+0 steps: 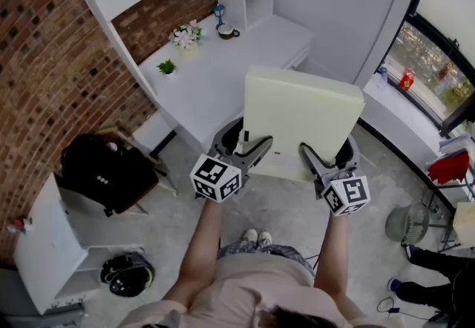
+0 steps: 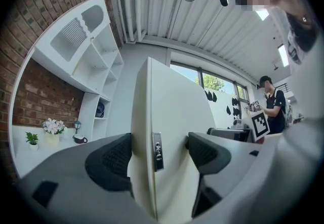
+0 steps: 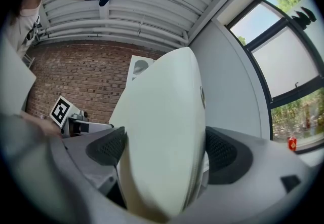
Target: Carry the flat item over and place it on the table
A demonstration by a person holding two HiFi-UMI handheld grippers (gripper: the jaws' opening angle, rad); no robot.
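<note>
1. i read the left gripper (image 2: 161, 156) as clamped: both dark pads press on opposite faces of the flat cream cushion (image 1: 300, 122), with no gap on either side.
2. a small metal zip pull (image 2: 158, 151) sits on the cushion's edge between those pads.
3. i read the right gripper (image 3: 164, 149) as clamped too, its jaws squeezing the same cushion near its rounded edge.
4. in the head view the cushion is held in the air by its near edge, one gripper at each lower corner, each with its marker cube towards the person.
5. the cushion rests on no surface. its far edge overlaps the front of the white table (image 1: 245, 59) in the picture, and i cannot tell whether it is above the tabletop.
6. the table carries a small flower pot (image 1: 185, 35), a green plant (image 1: 167, 67) and a mug (image 1: 227, 31), all towards the back by the brick wall (image 1: 52, 59) and well apart from the cushion.
7. a black bag (image 1: 107, 171) lies left of the person, with a helmet (image 1: 128, 274) nearer on the floor.
</note>
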